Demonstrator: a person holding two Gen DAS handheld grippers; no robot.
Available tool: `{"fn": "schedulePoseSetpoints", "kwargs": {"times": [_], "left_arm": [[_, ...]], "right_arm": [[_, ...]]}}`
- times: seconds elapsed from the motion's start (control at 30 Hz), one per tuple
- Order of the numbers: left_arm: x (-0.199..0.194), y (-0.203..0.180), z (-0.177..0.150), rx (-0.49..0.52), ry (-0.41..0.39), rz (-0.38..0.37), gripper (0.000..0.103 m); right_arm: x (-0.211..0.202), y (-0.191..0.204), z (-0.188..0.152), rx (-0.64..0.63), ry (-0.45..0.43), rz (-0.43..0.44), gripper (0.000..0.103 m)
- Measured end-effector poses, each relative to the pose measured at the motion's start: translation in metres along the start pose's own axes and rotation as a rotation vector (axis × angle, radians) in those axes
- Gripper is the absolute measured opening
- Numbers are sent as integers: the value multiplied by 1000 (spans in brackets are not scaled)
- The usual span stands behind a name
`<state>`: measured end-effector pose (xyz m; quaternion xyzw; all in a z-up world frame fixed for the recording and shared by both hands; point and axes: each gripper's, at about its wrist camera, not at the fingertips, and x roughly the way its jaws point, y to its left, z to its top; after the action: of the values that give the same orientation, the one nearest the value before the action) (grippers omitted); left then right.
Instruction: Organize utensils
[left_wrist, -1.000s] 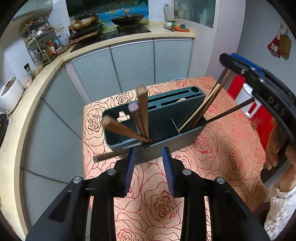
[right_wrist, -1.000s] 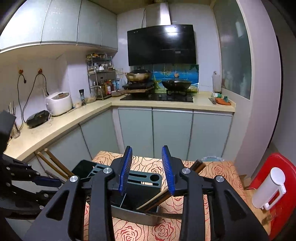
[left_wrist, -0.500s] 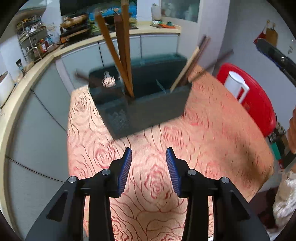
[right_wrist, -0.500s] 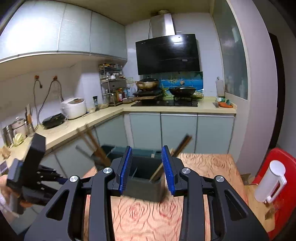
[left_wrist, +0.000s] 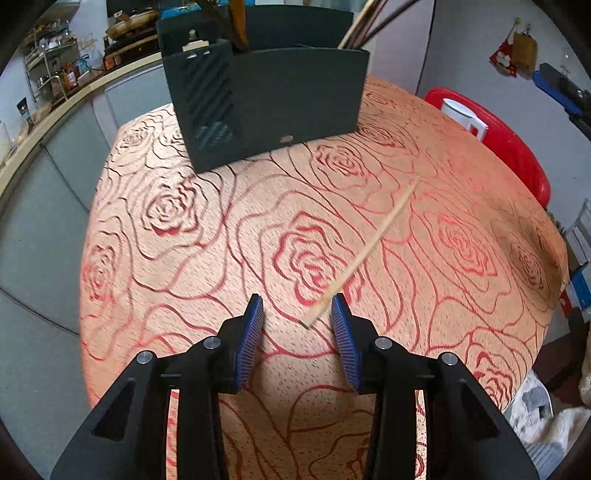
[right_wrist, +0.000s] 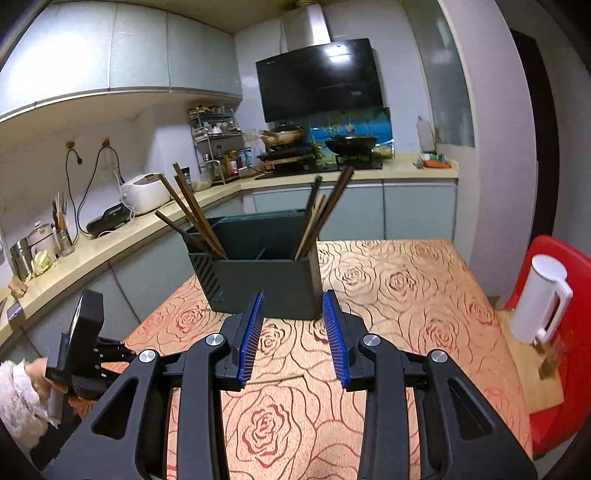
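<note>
Left wrist view: the left tongs (left_wrist: 297, 314) hang low over the rose-patterned counter (left_wrist: 166, 229) with the blue pads apart and nothing between them but cloth. A single pale chopstick (left_wrist: 364, 254) lies flat on the counter, slanting from just ahead of the right pad away toward the counter's right edge; its near tip sits close to that pad, and whether they touch cannot be told. Beyond it, near the far edge of the counter, stands the dark utensil holder (left_wrist: 273, 99), upright, with wooden handles poking out of the top at both ends.

From the right wrist view, the right tongs (right_wrist: 293, 321) are held above the near part of the counter, pads apart and empty, pointing at the utensil holder. Brown chopsticks (right_wrist: 192, 210) lean out of its left compartment and another bunch (right_wrist: 321, 214) out of its right one. The left tongs show at the counter's left edge, gripped by a hand (right_wrist: 40, 380). A white jug (right_wrist: 541, 299) stands on a red chair (right_wrist: 569, 369) off the right edge.
</note>
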<state>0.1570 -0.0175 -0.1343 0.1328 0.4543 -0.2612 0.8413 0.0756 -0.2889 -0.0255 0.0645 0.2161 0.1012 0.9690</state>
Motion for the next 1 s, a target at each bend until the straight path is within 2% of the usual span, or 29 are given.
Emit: {"fn": "schedulePoseSetpoints", "kwargs": {"times": [0.23,0.3,0.37,0.43,0.67,1.0], "left_arm": [[6,-11,-8,57,-8,4,37],[5,-13,-10,72,-16,-4,31],[4,-16,-13,92,-25,-13,20],[5,-19,-13,103,-30,-17,13],[-1,-25,-14,111,-30,28,8],[-65,-36,12,117,-184,95,7]], "right_arm": [[-2,0,-7,29,0,8,33],[-3,0,-8,37,-4,11,33],[-5,-1,-7,49,-11,15,33],[-5,-4,-7,62,-16,15,33],[-8,-9,-8,87,-25,18,33],[-17,-13,-3,96,-50,29,33]]}}
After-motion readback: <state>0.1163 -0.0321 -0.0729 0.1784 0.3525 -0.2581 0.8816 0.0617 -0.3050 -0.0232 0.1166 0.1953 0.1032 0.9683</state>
